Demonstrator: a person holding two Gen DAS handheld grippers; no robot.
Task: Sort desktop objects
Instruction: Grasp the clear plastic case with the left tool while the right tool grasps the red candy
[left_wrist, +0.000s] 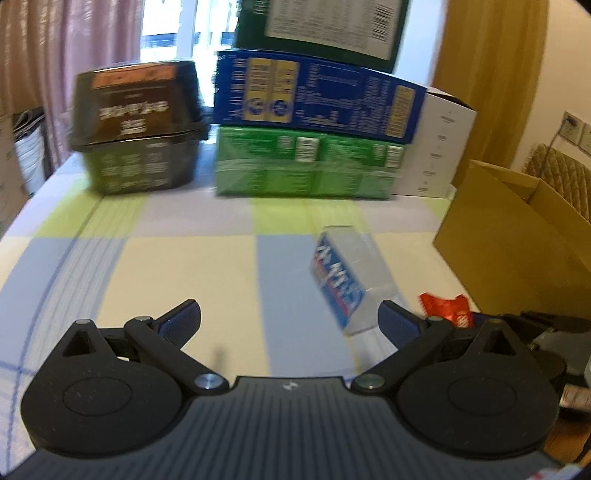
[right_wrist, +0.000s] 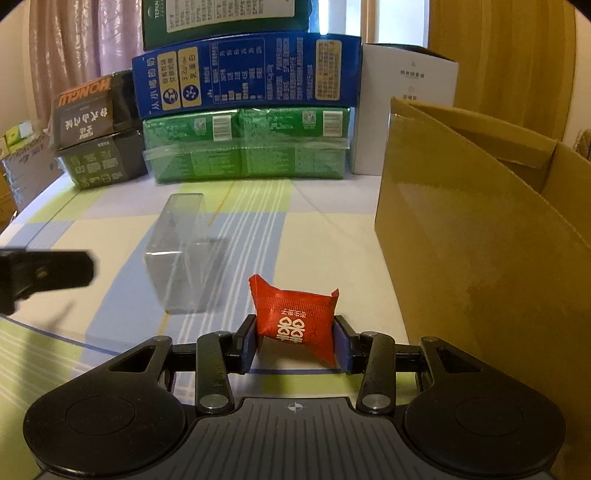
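At lower centre of the right wrist view, our right gripper (right_wrist: 294, 343) pinches a red packet (right_wrist: 295, 317) between its pads, beside the cardboard box (right_wrist: 461, 236). In the left wrist view, our left gripper (left_wrist: 290, 323) gapes wide and empty, with the clear box (left_wrist: 345, 280) lying on the checked tablecloth (left_wrist: 184, 258) right of centre.

Dark green box (left_wrist: 325, 26): top running off frame. Clear case (left_wrist: 343, 280): lettering blurring, unreadable. Cardboard box (right_wrist: 480, 236): interior staying hidden.

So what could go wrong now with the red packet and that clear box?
The right gripper pinches only the lower end of the soft red packet, so the packet might slip out or get squashed. The open left gripper is close beside the clear box and could knock it towards the cardboard box.
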